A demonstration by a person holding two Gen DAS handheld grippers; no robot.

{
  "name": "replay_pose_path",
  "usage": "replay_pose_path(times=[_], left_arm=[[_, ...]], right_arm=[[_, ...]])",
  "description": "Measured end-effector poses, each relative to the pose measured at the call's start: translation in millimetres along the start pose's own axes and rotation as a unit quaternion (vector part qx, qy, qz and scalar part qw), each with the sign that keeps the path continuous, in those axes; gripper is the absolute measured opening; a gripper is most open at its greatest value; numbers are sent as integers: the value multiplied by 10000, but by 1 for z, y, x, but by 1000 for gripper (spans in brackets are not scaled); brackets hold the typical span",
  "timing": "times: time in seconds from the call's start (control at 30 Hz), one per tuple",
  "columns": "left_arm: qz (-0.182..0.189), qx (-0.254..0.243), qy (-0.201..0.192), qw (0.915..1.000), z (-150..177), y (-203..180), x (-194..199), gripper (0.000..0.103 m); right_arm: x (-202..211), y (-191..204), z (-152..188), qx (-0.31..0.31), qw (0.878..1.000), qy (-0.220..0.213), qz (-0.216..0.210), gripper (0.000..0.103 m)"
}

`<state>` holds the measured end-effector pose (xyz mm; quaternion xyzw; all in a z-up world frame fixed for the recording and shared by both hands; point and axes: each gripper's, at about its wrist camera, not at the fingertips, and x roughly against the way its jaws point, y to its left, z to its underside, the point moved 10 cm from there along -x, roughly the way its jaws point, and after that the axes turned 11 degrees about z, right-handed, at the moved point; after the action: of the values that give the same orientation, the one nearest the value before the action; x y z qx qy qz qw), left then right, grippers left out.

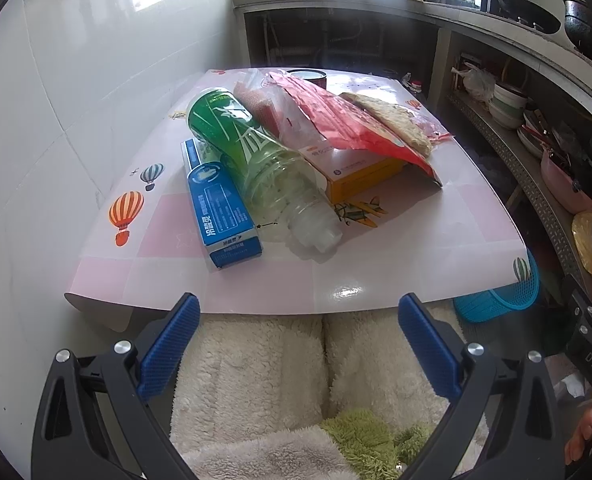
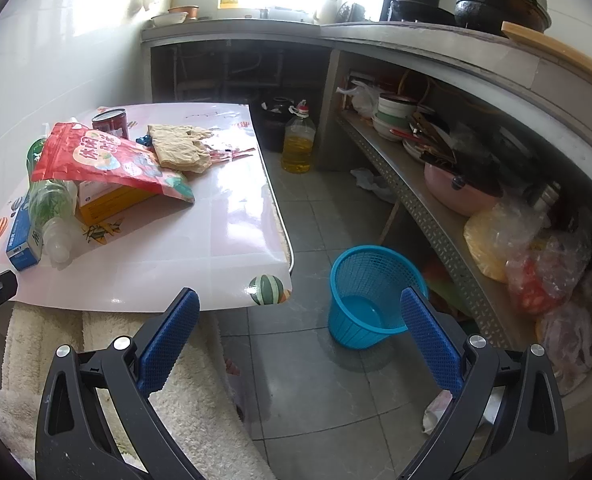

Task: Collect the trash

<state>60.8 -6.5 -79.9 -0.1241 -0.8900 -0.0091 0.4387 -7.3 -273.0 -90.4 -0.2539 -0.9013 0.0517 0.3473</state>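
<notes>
We held both grippers, left (image 1: 297, 312) and right (image 2: 299, 308), jaws spread and empty; trash lay heaped on the pink desk (image 1: 395, 264), the blue mesh plastic bin (image 2: 369, 296) at its four o'clock.

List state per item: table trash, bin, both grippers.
Green-labelled clear plastic bottle: on its side, uncapped, leaning on blue box.
Blue cardboard box: flat, closed.
Yellow cardboard box: flat, under red pouch.
Red foil pouch: propped on yellow box.
Blue plastic mesh bin: upright, empty, on floor.
Left gripper: open, empty.
Right gripper: open, empty.
</notes>
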Motion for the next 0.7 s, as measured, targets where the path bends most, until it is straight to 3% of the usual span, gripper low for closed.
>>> replay_pose_path(times=[0.7], left_arm=[[10, 41, 25, 10000, 1, 3, -1, 97]], right_arm=[[1, 1, 0, -4, 10000, -19, -18, 95]])
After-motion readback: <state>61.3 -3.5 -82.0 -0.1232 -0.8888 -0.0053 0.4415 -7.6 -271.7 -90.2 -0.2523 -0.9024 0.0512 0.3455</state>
